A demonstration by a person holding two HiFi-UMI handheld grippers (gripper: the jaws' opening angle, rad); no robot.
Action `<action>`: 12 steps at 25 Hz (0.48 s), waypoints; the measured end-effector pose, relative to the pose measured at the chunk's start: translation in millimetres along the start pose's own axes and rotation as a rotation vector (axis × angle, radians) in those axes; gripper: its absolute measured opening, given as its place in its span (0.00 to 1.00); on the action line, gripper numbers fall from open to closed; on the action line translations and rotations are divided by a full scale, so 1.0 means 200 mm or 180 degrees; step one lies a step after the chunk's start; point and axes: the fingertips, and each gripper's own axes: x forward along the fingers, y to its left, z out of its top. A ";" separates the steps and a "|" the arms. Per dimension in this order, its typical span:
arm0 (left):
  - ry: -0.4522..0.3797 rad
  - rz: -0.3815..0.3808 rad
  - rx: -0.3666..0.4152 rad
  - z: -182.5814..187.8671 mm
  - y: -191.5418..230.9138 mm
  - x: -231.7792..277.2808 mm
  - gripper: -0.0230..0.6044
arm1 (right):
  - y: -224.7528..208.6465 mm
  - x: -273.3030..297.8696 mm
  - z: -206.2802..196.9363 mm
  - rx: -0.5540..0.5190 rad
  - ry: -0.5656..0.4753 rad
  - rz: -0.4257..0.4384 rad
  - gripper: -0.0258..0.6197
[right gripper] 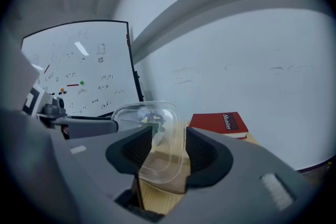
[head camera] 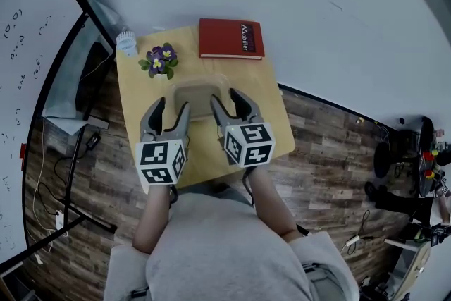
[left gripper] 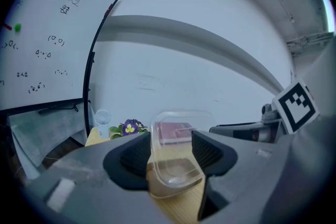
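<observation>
Tub (head camera: 201,96) of thin clear plastic sits empty on the small wooden table (head camera: 264,113), near its middle, just ahead of both claws; its near end reaches into the gap of each. Left gripper (head camera: 170,111) stands wide open, its dark pads on either side of the tub's wall and clamped on nothing; right gripper (head camera: 230,103) is spread just as wide, likewise straddling the tub without squeezing it, and the two claws lie side by side, close but apart. Behind the tub a little pot of purple flowers (head camera: 161,60) stands toward the table's left back corner; a red book (head camera: 231,38) lies flat along the back edge, well apart from the tub. A whiteboard (right gripper: 79,68) leans at the left; wood-plank floor (head camera: 331,151) surrounds the table.

Trouble, as I judge it, would come from the tub's lightness and thin walls; a nudge from one pad before the other meets it could skid it back toward the flowers or the book; a hard pinch could buckle the wall or make it spring out; two claws closing unevenly could twist or tip it.
</observation>
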 end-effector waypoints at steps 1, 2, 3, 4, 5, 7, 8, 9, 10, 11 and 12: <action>-0.0023 0.0007 0.0013 0.01 -0.01 -0.01 0.43 | 0.00 -0.02 0.02 -0.0016 -0.0028 0.0006 0.35; -0.0046 0.0013 0.0026 0.03 -0.02 -0.03 0.43 | 0.01 -0.03 0.03 -0.0033 -0.0055 0.0012 0.35; -0.0070 0.0016 0.0036 0.04 -0.04 -0.04 0.43 | 0.01 -0.05 0.05 -0.0049 -0.0078 0.0016 0.35; -0.0094 0.0019 0.0045 0.06 -0.05 -0.06 0.43 | 0.01 -0.07 0.06 -0.0063 -0.0101 0.0020 0.35; -0.0119 0.0023 0.0056 0.07 -0.07 -0.07 0.43 | 0.02 -0.09 0.07 -0.0074 -0.0125 0.0026 0.35; -0.0169 0.0033 0.0092 0.10 -0.10 -0.11 0.43 | 0.02 -0.13 0.10 -0.0088 -0.0177 0.0043 0.35; -0.0196 0.0040 0.0114 0.11 -0.11 -0.12 0.43 | 0.03 -0.15 0.11 -0.0094 -0.0205 0.0054 0.35; -0.0227 0.0048 0.0136 0.13 -0.12 -0.14 0.43 | 0.03 -0.17 0.12 -0.0103 -0.0234 0.0066 0.35; -0.0261 0.0060 0.0156 0.14 -0.14 -0.15 0.43 | 0.04 -0.19 0.14 -0.0115 -0.0262 0.0078 0.35; -0.0298 0.0073 0.0171 0.16 -0.14 -0.17 0.42 | 0.04 -0.21 0.15 -0.0129 -0.0290 0.0089 0.35; -0.0337 0.0087 0.0184 0.17 -0.16 -0.19 0.41 | 0.05 -0.23 0.16 -0.0146 -0.0317 0.0097 0.35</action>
